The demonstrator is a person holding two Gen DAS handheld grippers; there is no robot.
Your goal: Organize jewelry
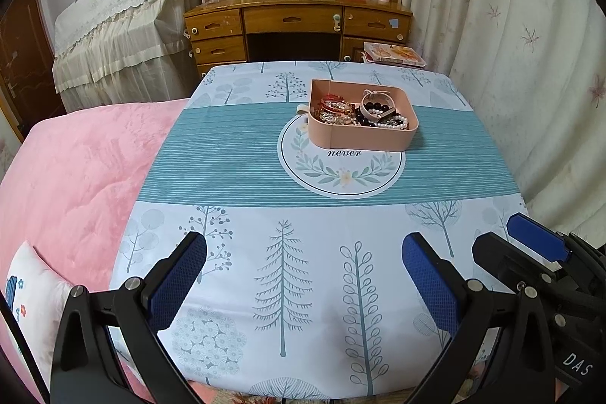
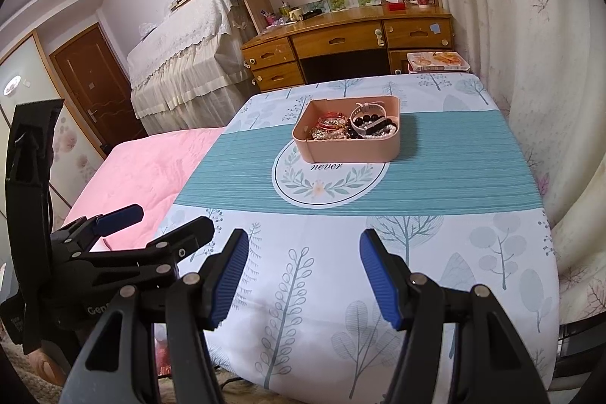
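A pink tray stands at the middle of the table on a round leaf print. It holds a tangle of jewelry: red bangles, gold chains, black beads, a pearl string and a white strap. My left gripper hovers open over the table's near edge, well short of the tray, nothing between its blue pads. My right gripper is open too and holds nothing, just right of the left one. Each shows in the other's view: right gripper, left gripper.
A tree-print cloth with a teal band covers the table. A pink blanket lies to the left, a pale curtain hangs to the right. A wooden desk with shelves stands behind.
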